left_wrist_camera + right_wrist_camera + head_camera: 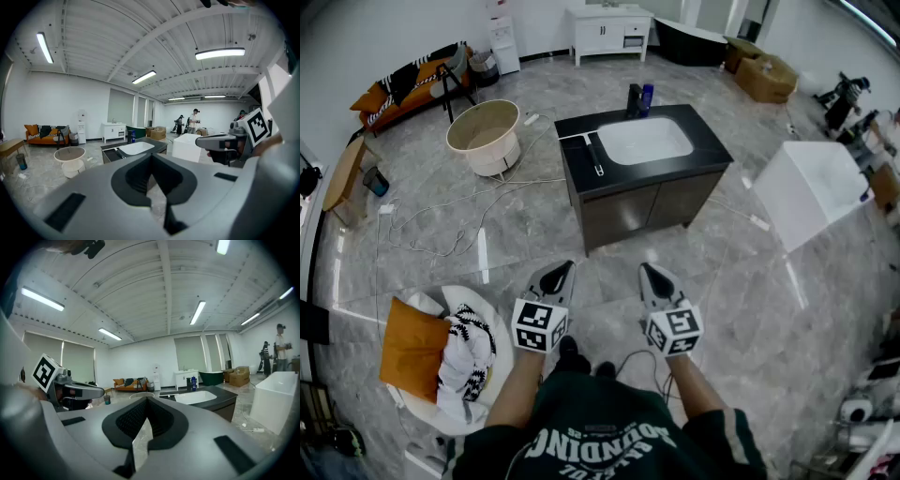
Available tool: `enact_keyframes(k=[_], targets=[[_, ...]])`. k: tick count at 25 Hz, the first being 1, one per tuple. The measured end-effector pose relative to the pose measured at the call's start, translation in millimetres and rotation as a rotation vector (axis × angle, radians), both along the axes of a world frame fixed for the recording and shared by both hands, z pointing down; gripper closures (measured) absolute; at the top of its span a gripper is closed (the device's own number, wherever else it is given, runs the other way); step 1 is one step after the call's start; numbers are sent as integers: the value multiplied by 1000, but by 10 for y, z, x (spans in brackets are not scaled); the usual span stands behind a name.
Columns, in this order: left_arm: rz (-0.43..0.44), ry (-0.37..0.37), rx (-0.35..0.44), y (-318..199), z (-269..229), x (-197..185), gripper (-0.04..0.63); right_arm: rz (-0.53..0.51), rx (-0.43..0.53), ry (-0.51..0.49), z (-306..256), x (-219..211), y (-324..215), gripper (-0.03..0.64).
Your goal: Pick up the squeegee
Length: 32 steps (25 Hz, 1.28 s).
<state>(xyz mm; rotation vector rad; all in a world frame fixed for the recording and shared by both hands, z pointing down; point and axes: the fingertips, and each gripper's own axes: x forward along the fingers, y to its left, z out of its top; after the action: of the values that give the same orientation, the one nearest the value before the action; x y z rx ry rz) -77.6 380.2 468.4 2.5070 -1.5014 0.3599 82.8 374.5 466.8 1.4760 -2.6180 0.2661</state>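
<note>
- Squeegee (596, 157) is seen on the dark worktop (708, 150), left of the sink (645, 141), well ahead of both grippers, with its long axis pointed away.
- Left gripper (566, 269) is judged slightly nearer than right gripper (646, 269); both jaws are closed, with nothing held.

The grey marble-look floor (750, 309) is glossy, the black cabinet countertop (577, 174) smooth around a shiny white basin (644, 141), the orange cushion (411, 349) cloth, and the left gripper (565, 267) and right gripper (645, 268) matt grey plastic.

Black cabinet (675, 202), white basin (644, 141), orange cushion (412, 347), grey marbled floor (750, 309).
</note>
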Motion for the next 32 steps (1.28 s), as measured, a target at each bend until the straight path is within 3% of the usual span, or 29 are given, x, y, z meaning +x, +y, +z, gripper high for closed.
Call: enact_keyframes(k=[24,32], targets=[[2,-17,-23,101,175,111,594,11,-48,8,233,100,109,617],[8,-11,-25,-75,205,159,594,11,-46,2,234,111,-12,617]])
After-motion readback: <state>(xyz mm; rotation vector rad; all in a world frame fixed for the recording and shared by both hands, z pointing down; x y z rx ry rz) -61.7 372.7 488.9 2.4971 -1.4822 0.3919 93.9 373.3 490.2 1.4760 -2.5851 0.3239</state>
